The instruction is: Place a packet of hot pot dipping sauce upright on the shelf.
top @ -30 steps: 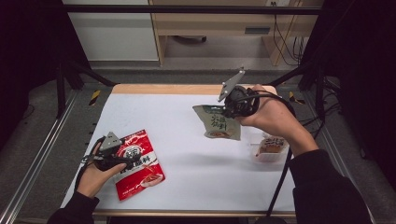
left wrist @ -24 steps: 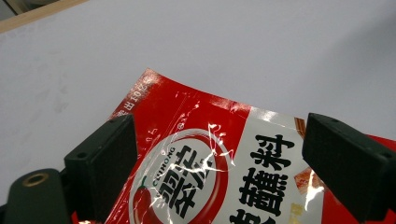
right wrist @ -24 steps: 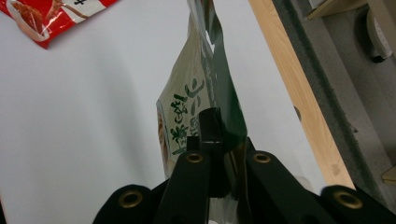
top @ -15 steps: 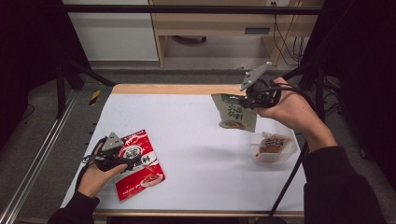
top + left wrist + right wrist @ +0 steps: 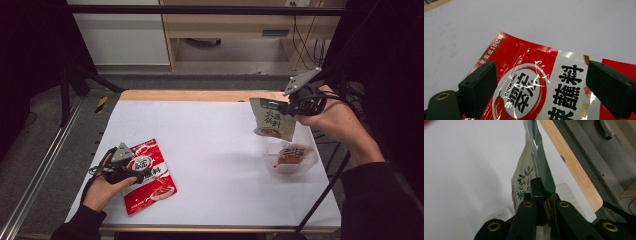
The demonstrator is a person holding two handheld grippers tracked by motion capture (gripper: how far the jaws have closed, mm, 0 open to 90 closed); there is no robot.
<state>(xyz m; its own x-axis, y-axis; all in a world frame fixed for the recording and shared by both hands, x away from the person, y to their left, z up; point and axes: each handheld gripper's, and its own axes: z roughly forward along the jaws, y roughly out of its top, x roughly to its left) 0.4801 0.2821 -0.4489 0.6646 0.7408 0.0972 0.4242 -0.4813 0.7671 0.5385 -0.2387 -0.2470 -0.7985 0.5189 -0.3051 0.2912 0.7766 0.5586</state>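
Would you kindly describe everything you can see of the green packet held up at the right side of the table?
The green packet is a flat, glossy pouch, dark green along its top band and pale below, with dark printed characters and a food picture near the bottom. It hangs roughly upright in the air, clamped near its top edge by the right gripper, above the clear plastic tub. Nothing else touches it.

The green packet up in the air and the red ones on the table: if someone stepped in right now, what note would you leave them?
Right gripper: shut on the green packet, held above the clear tub.
Left gripper: open, jaws either side of the red packet, which lies flat on the table.
Done: one packet lies in the tub.
Left, probably: lower the green packet into the tub, then grip and move the red one.
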